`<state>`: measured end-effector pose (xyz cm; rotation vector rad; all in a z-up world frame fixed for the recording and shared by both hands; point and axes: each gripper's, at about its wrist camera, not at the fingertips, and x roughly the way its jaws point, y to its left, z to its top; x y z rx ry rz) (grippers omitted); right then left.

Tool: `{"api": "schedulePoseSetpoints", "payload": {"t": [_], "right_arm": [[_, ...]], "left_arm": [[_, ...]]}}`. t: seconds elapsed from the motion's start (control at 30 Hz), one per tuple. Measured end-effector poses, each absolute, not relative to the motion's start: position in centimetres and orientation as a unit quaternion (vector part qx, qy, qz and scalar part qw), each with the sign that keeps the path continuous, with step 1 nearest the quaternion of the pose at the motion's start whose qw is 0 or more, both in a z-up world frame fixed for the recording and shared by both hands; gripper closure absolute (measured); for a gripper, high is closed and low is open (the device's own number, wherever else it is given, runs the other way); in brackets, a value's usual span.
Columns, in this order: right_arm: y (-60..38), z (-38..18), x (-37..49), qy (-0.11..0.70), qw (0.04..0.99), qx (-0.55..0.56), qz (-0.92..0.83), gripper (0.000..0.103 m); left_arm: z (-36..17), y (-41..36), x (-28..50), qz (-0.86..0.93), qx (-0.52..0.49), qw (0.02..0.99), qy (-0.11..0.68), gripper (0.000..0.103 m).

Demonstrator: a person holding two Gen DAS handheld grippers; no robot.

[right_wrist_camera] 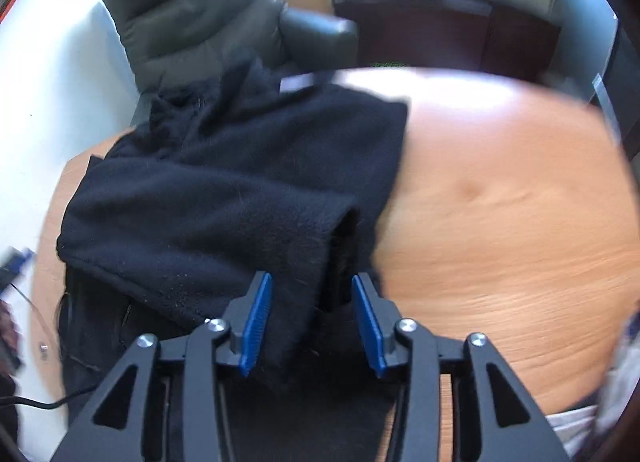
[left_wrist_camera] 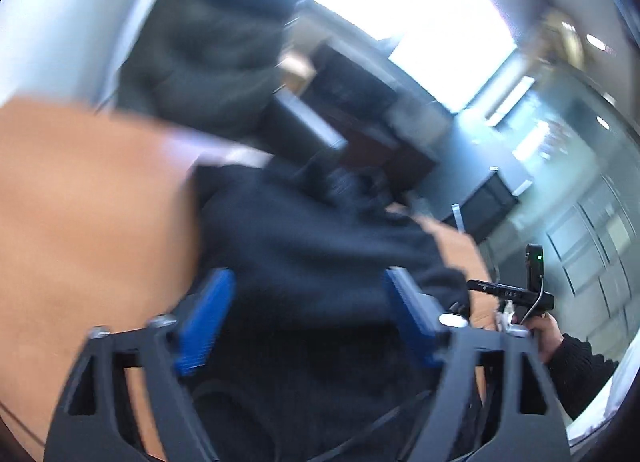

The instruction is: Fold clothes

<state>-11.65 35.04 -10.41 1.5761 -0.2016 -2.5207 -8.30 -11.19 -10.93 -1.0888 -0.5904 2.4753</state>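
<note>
A black fleece garment [right_wrist_camera: 224,190] lies partly folded on the orange wooden table [right_wrist_camera: 512,214], bunched toward its left end. My right gripper [right_wrist_camera: 312,318] is open, its blue pads on either side of a folded sleeve end of the garment, not pinching it. In the left wrist view the same black garment [left_wrist_camera: 312,246] lies in front of my left gripper [left_wrist_camera: 308,314], which is open wide with the cloth between and beneath its blue pads. The right gripper's body [left_wrist_camera: 516,294] shows at the right of that view, held by a hand. Both views are motion-blurred.
A dark green puffy jacket [right_wrist_camera: 192,18] hangs over a chair at the table's far left end. Dark furniture [right_wrist_camera: 440,22] stands beyond the table. A white wall [right_wrist_camera: 52,82] is on the left. A black cable [right_wrist_camera: 36,402] lies at the lower left.
</note>
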Motion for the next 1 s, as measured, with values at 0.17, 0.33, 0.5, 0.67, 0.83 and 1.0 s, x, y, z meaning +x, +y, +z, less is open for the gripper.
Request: {"api": "schedulePoseSetpoints", "payload": {"t": [0.17,0.33,0.5,0.67,0.83,1.0], "right_arm": [[33.2,-4.5,-11.5,-0.092,0.112,0.432,-0.890,0.023],[25.3,-4.1,-15.6,-0.092,0.244,0.432,-0.864,0.021],[15.0,-5.0,-22.4,-0.095,0.383,0.444,-0.804,0.020],[3.3,-9.7,-28.6,-0.014,0.425,0.517,-0.743,0.020],[-3.5,-14.5,-31.2,0.048,0.418,0.547,-0.723,0.024],[0.9,-10.7,-26.2,0.007,0.422,0.439,-0.794,0.023]], "left_arm": [[-17.4,-8.7,-15.6,0.840,-0.471,0.183,-0.198,0.016],[-20.5,-7.5,-10.7,0.847,-0.486,0.178,-0.122,0.022],[-21.0,-8.6,-8.5,0.857,-0.458,0.171,-0.159,0.019],[-20.4,-9.4,-8.1,0.859,-0.444,0.160,-0.199,0.011],[-18.7,-10.7,-7.1,0.859,-0.426,0.164,-0.232,0.010],[-19.2,-12.7,-6.3,0.862,-0.428,0.158,-0.220,0.011]]}}
